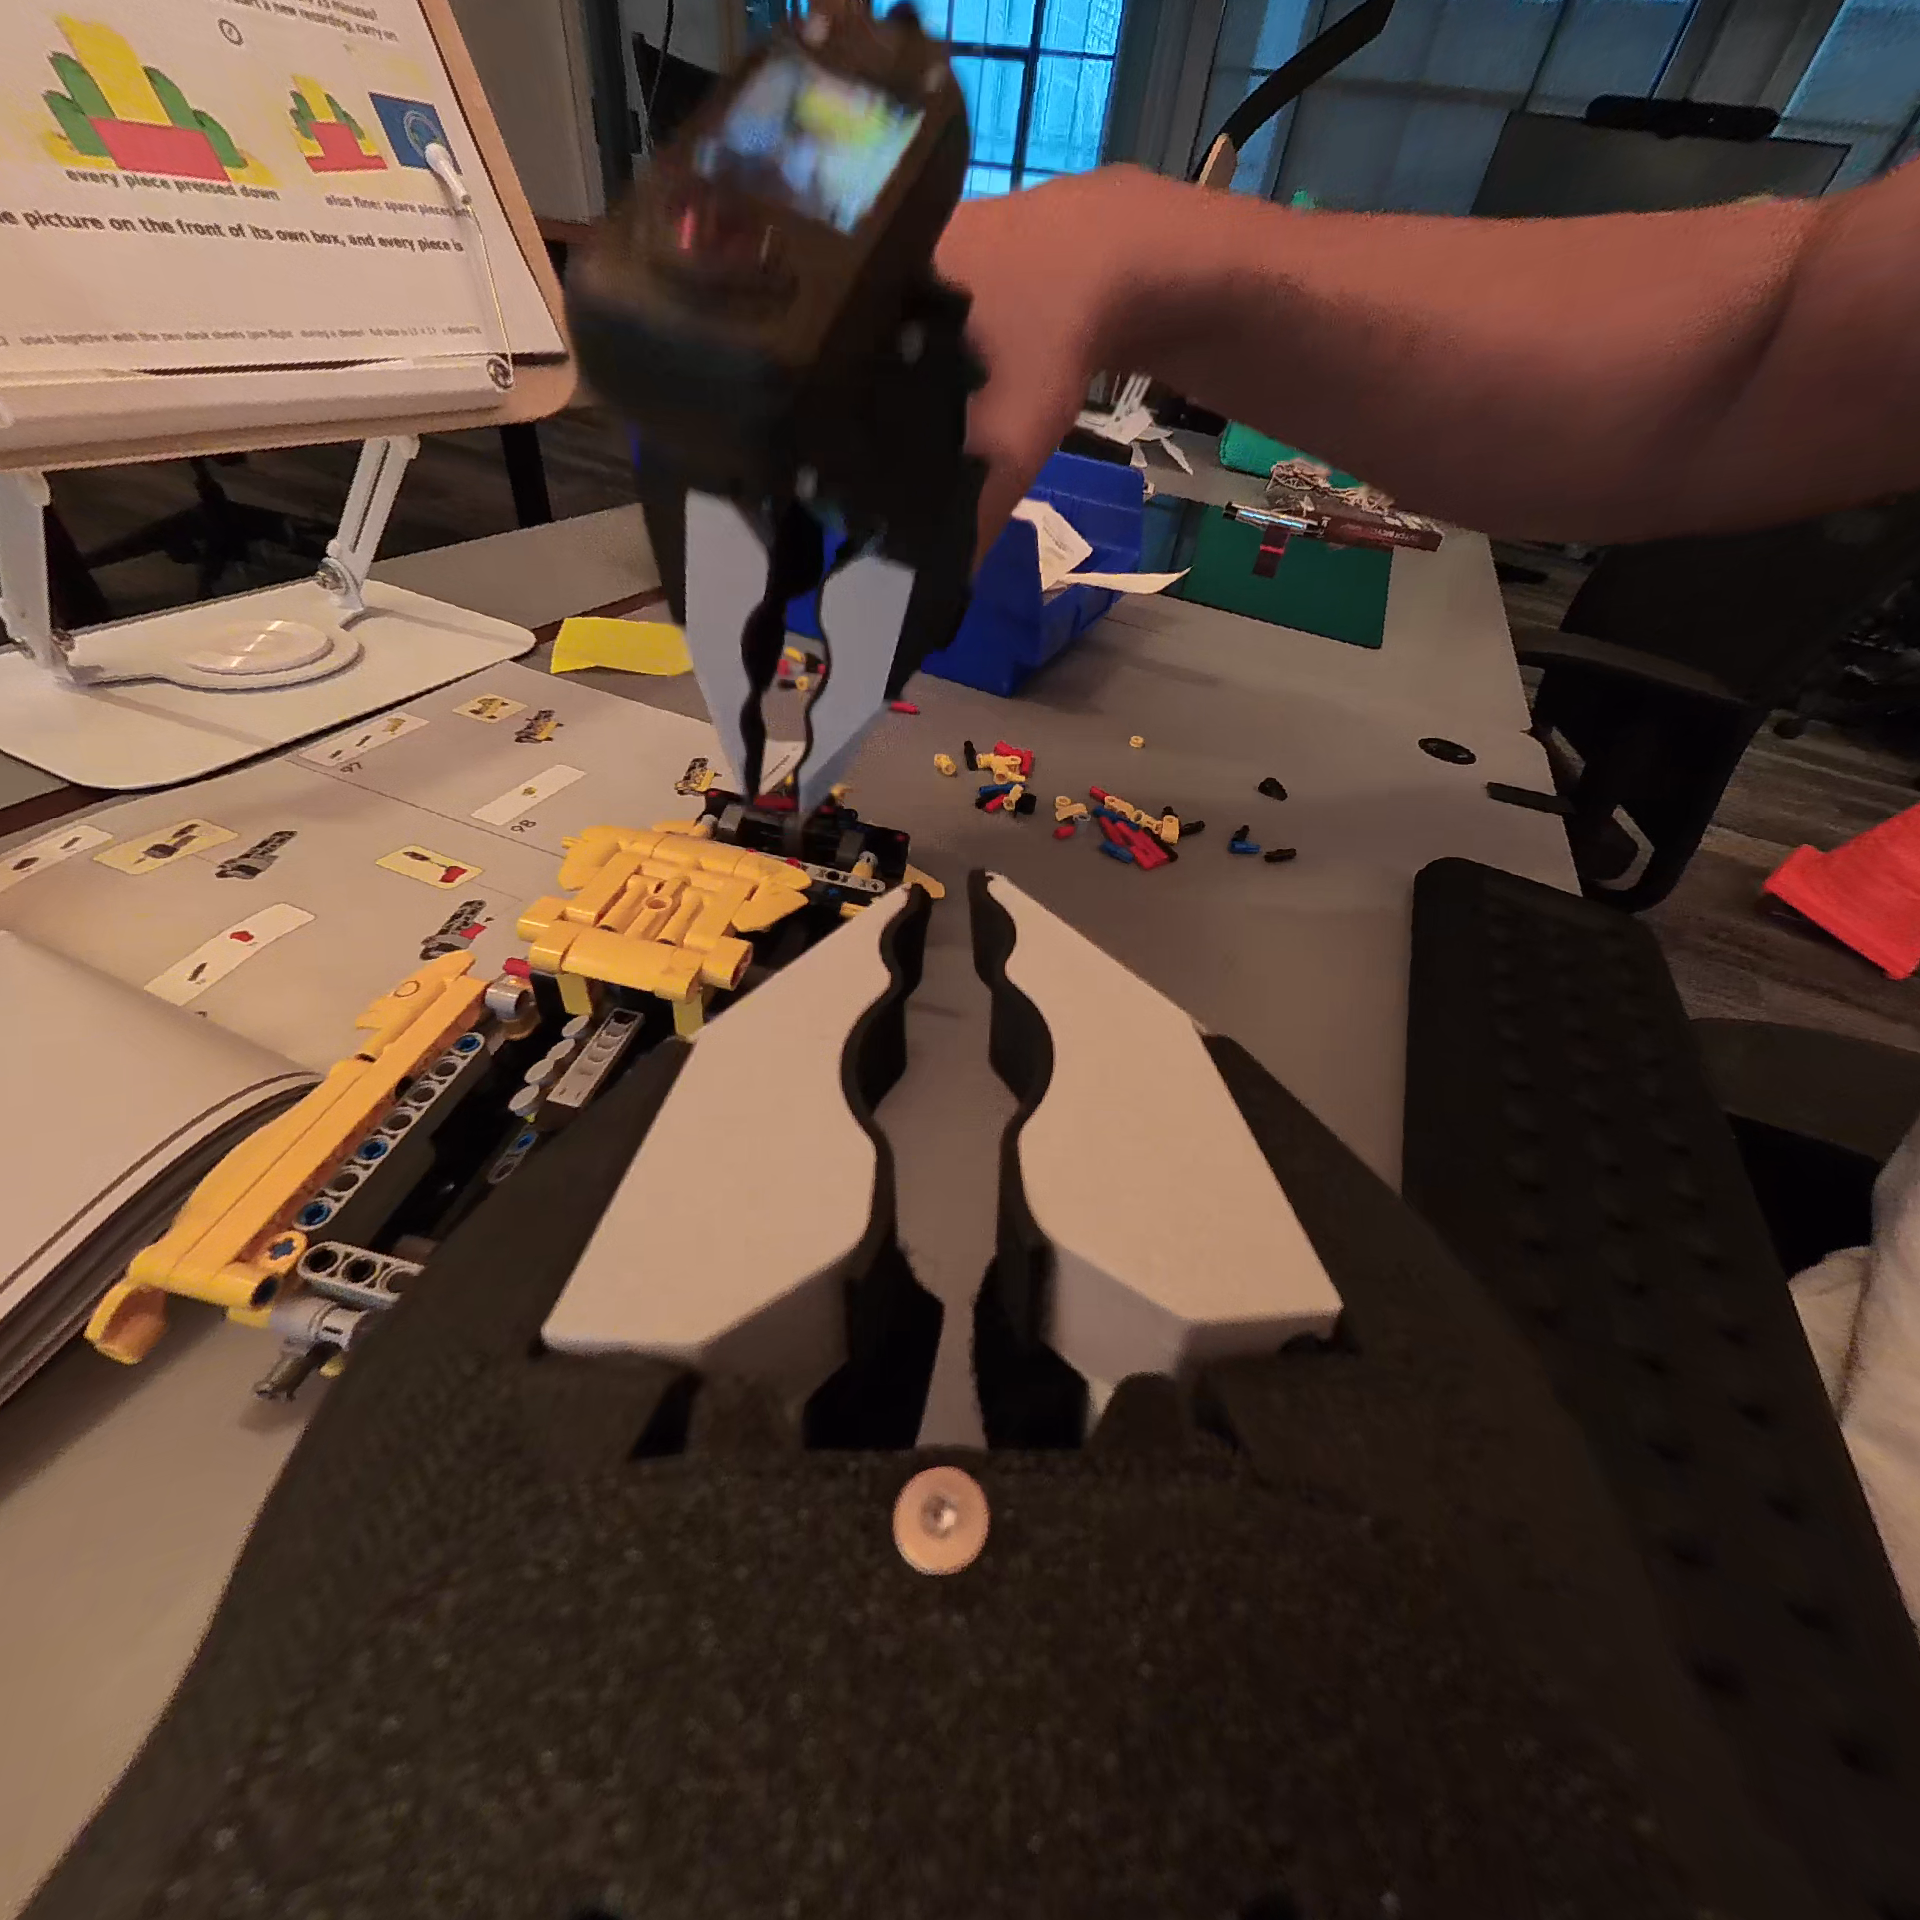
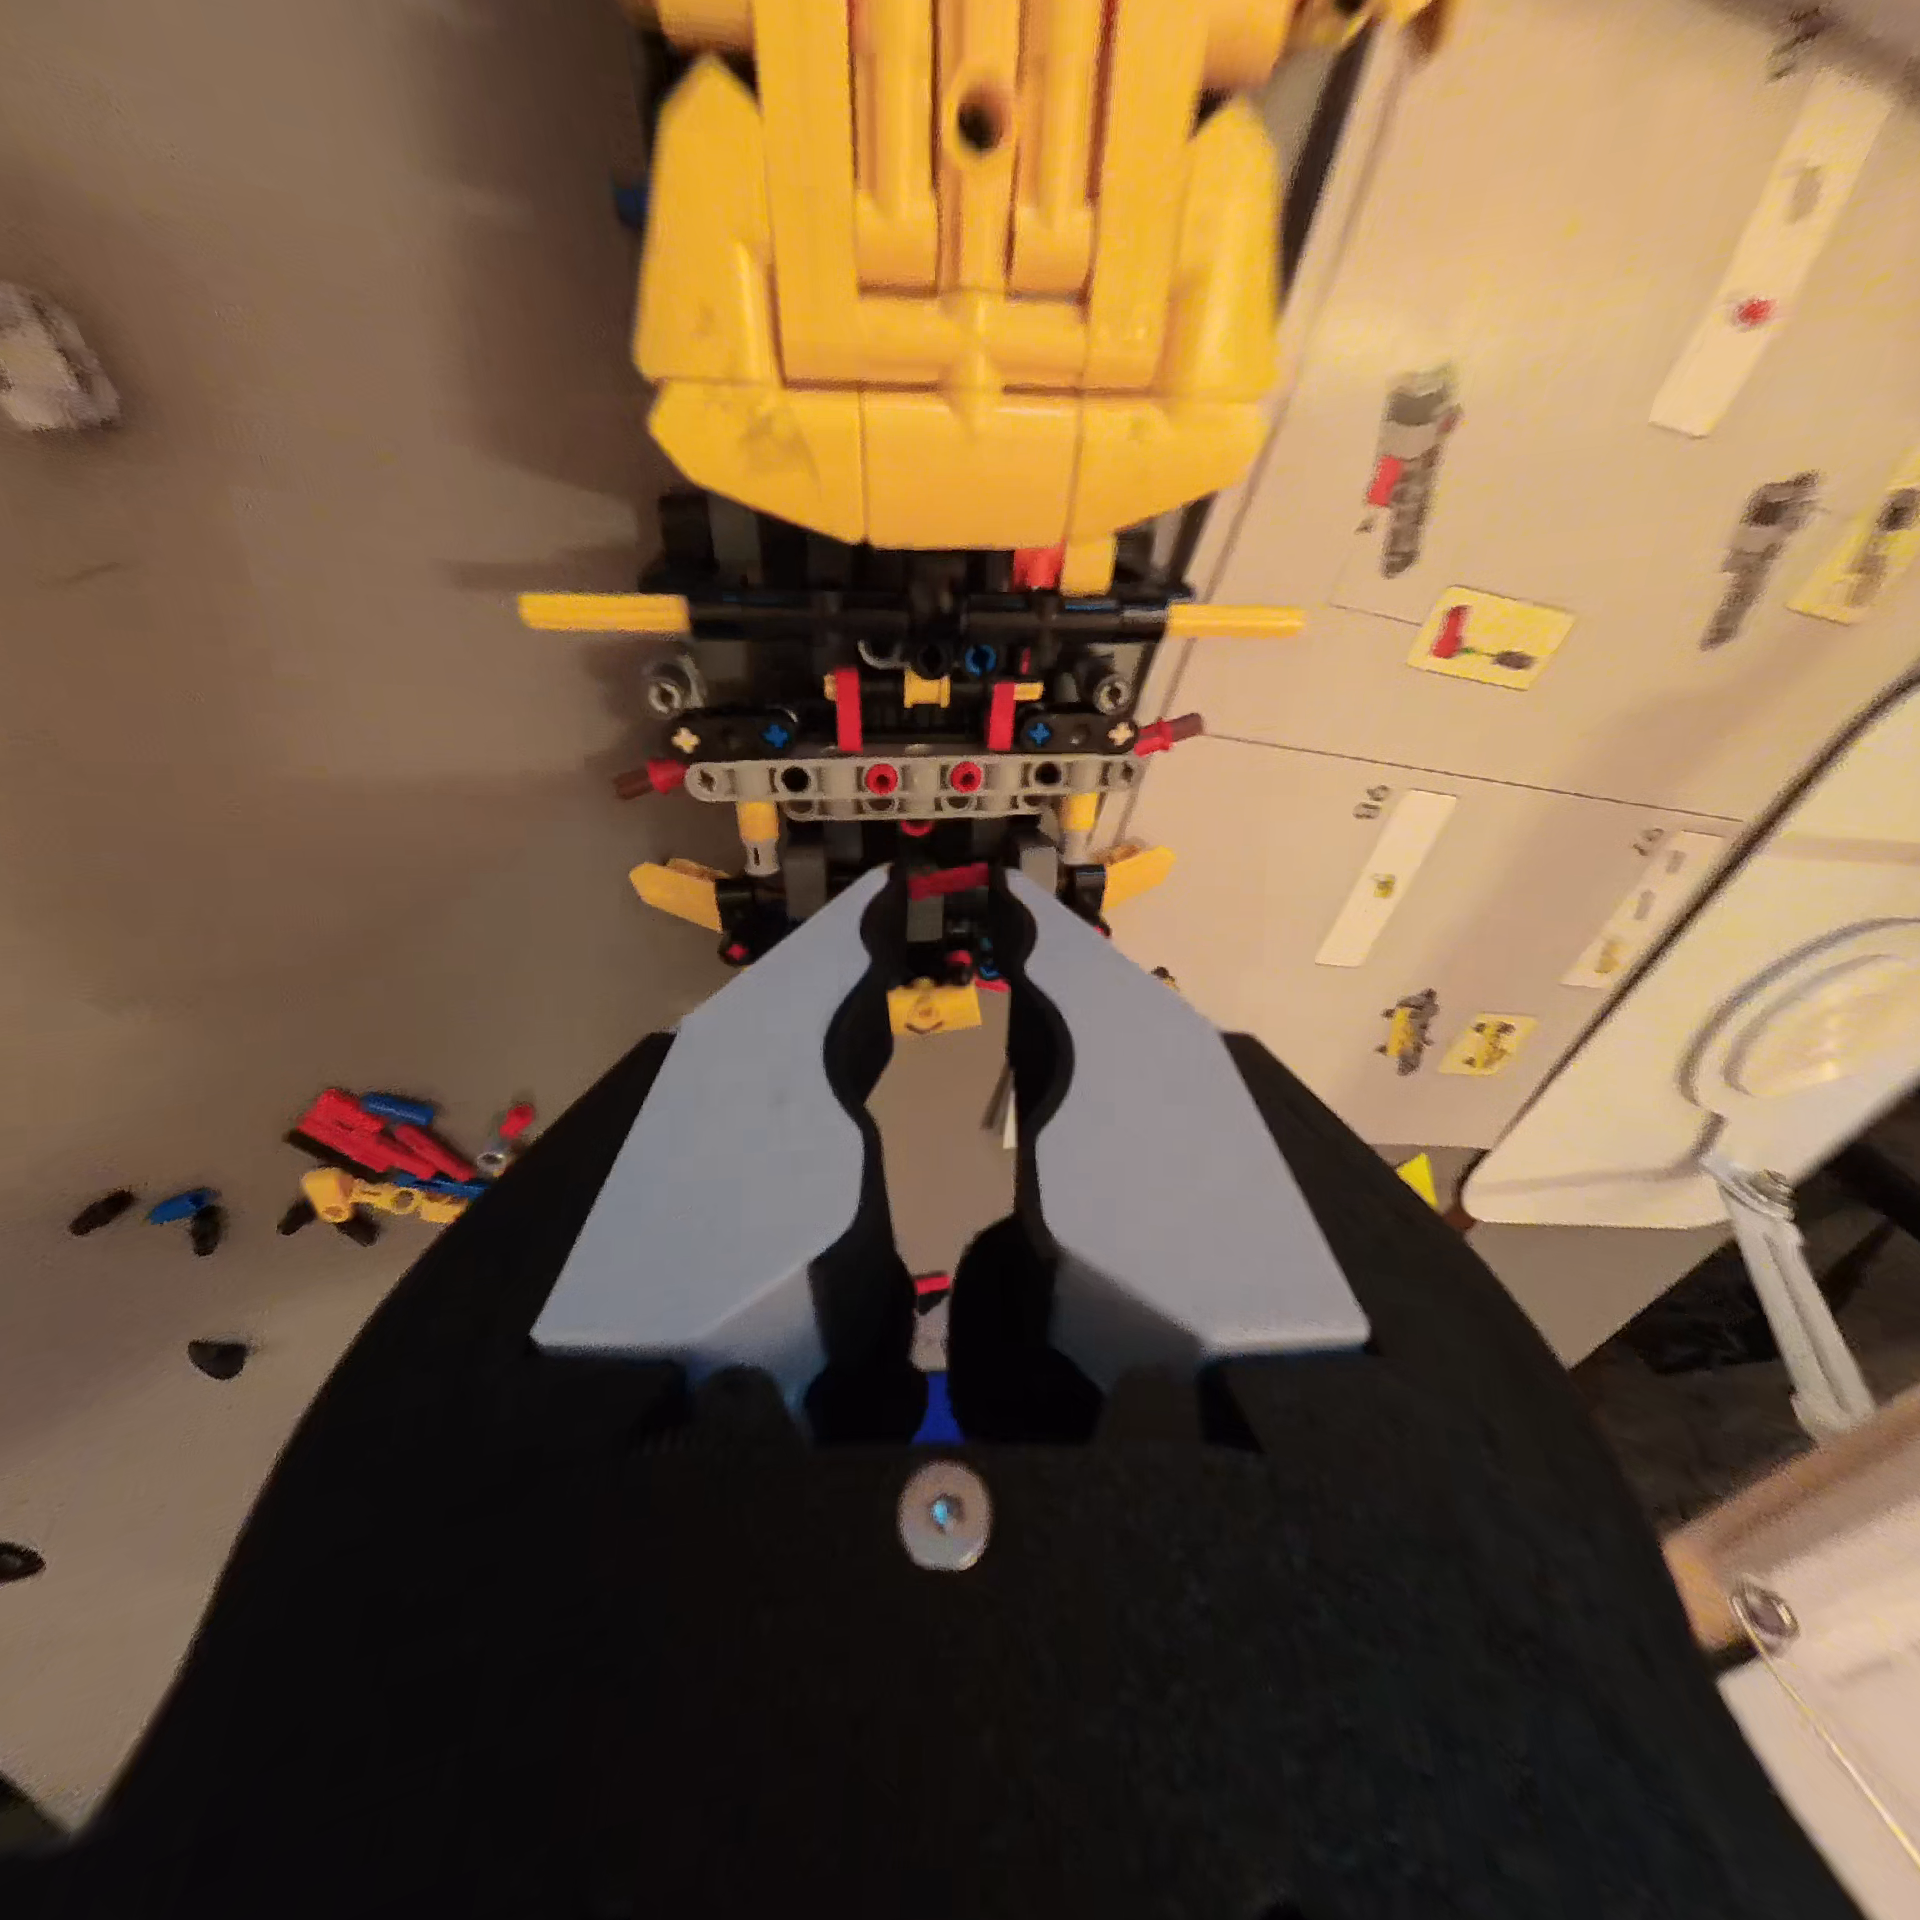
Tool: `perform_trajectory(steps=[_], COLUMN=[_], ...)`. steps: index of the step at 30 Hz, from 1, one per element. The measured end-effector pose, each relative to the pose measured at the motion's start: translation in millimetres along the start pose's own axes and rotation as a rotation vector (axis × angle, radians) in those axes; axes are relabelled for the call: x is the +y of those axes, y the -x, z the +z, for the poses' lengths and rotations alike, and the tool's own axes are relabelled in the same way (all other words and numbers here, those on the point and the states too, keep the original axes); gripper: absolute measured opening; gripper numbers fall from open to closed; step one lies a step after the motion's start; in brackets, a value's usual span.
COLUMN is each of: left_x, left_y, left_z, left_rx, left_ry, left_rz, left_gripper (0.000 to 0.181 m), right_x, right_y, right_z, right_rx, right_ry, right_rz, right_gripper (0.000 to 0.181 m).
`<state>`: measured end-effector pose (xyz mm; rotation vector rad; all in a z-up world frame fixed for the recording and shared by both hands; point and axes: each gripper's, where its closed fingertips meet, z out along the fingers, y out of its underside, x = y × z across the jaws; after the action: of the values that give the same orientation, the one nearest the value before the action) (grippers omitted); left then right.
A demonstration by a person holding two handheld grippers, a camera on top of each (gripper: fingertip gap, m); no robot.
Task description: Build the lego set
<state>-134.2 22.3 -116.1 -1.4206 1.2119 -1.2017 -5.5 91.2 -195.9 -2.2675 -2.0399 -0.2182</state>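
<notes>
The yellow and black Lego vehicle model lies on the grey table, with a long yellow boom on its near left. My right gripper reaches down from above onto the model's far black end. In the right wrist view my right gripper is closed on a small red piece at that end of the model. My left gripper hovers low just right of the model. Its jaws stand only a narrow gap apart and hold nothing.
Loose small red, blue, black and yellow pieces lie right of the model, also in the right wrist view. An open instruction booklet lies left, a white stand behind it. A blue bin stands at the back. The long yellow boom is about 15 centimeters from both grippers' fingertips.
</notes>
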Motion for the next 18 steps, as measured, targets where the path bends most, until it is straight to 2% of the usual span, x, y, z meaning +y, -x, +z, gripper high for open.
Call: perform_trajectory(steps=[2,4,6,8,12,15,18], left_x=[1,1,-6,-19,-33,-40,-42], left_y=[0,0,5,11,15,18,20], left_z=[0,1,-2,-10,-23,-29,-30], left_rx=[0.003,0.018,0.031,0.076,0.244,0.311,0.316], left_ry=[0.006,-0.002,-0.048,-0.139,-0.243,-0.31,-0.323], left_rz=[-0.015,-0.065,-0.152,-0.277,-0.526,-0.636,-0.639], left_gripper=[0.008,0.008,0.008,0.009,0.012,0.015,0.016], right_x=[-21,-60,-96,-119,-130,-135,-138], right_y=[7,22,29,35,31,36,42], right_z=[-28,-62,-97,-123,-145,-137,-142], right_rx=[0.008,0.029,0.159,0.33,0.73,0.812,0.869], right_ry=[-0.136,-0.373,-0.612,-0.806,-1.005,-1.024,-1.119], right_rz=[0.029,0.045,0.054,0.07,0.172,0.231,0.295], right_gripper=[0.014,0.014,0.014,0.014,0.014,0.014,0.014])
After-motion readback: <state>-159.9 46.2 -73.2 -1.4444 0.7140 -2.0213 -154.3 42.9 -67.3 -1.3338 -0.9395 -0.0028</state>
